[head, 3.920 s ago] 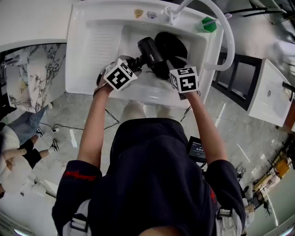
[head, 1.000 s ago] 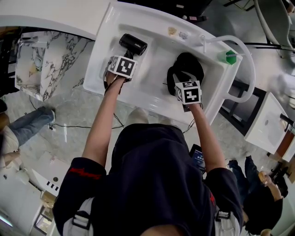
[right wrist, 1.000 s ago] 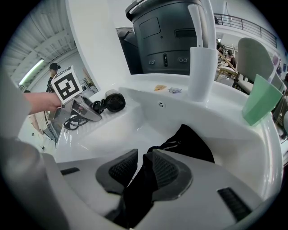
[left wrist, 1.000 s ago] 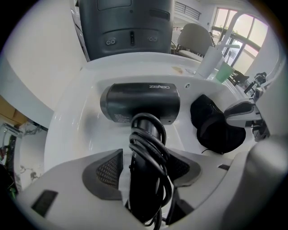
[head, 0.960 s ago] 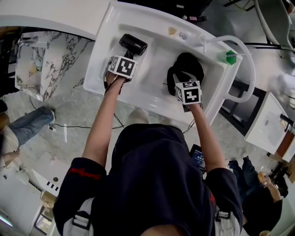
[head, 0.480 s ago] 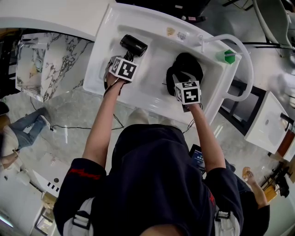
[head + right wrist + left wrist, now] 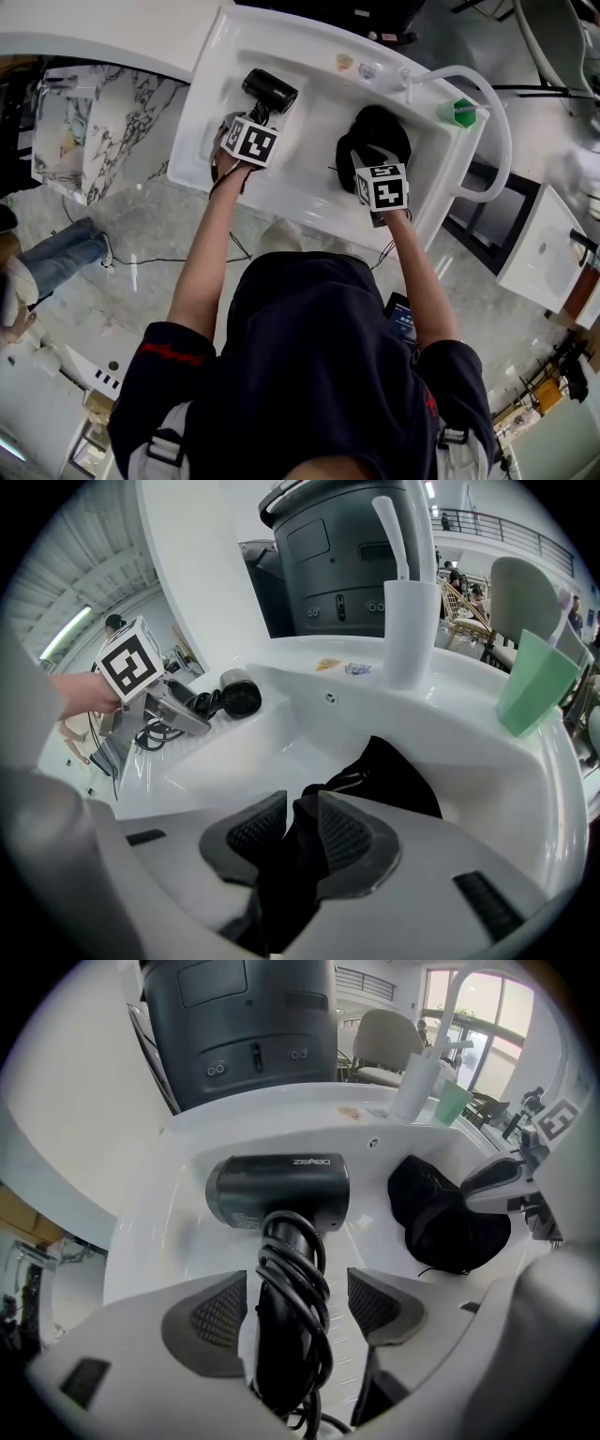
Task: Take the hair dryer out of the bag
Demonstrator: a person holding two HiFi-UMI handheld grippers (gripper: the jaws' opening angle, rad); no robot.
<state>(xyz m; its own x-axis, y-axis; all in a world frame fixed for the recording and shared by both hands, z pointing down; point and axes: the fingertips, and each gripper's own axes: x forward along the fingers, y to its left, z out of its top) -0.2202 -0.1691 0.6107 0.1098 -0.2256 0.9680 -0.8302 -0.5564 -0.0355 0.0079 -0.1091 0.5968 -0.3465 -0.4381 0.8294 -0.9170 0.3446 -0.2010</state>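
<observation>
Since the earlier head view, when it hung beside the bag over the middle of the sink, the black plastic hair dryer (image 7: 270,90) has come to the basin's left end. It lies there on its side, well apart from the limp black fabric bag (image 7: 375,136), so it is out.

The left gripper (image 7: 291,1307) is opening. The cord-wrapped handle stands between the pads, which no longer press on it. The right gripper (image 7: 298,832) is clamped on a fold of the bag.

The dryer looks rigid and smooth-shelled, probably heavier at the barrel. The handle is the place to take it, where the wound cord should give bite, though loose loops could slip.

Under it, the glossy white moulded basin (image 7: 309,141) looks slick. A translucent green plastic cup (image 7: 459,114) sits at the far right rim. Pale veined stone floor (image 7: 141,234) surrounds the stand.
</observation>
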